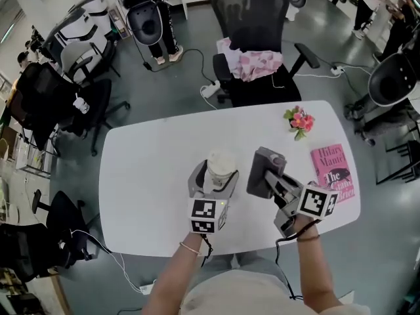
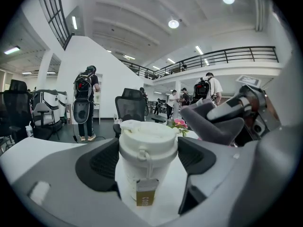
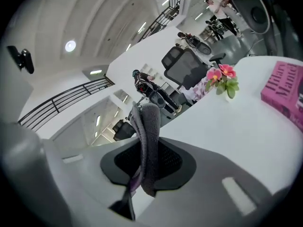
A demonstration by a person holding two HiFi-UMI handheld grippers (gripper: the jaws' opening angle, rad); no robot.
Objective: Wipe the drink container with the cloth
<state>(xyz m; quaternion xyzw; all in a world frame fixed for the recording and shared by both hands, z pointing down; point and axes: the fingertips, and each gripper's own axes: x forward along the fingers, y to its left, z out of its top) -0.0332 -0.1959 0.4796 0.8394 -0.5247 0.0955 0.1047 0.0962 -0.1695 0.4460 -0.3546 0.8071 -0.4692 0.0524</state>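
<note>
The drink container (image 1: 220, 164) is a cream lidded cup with a small tag, standing upright on the white table (image 1: 151, 176). My left gripper (image 1: 214, 178) is shut on it, one pad against each side of the cup (image 2: 147, 155). Just to its right, my right gripper (image 1: 265, 176) is shut on a folded grey cloth (image 1: 266, 165), held a short way off the cup. In the right gripper view the cloth (image 3: 146, 141) hangs pinched between the jaws. The left gripper view shows the cloth (image 2: 213, 122) close by on the right of the lid.
A pink book (image 1: 335, 172) lies at the table's right edge. A small pot of pink flowers (image 1: 298, 121) stands at the far right. A black office chair with pink fabric (image 1: 252, 61) sits behind the table. People stand in the background.
</note>
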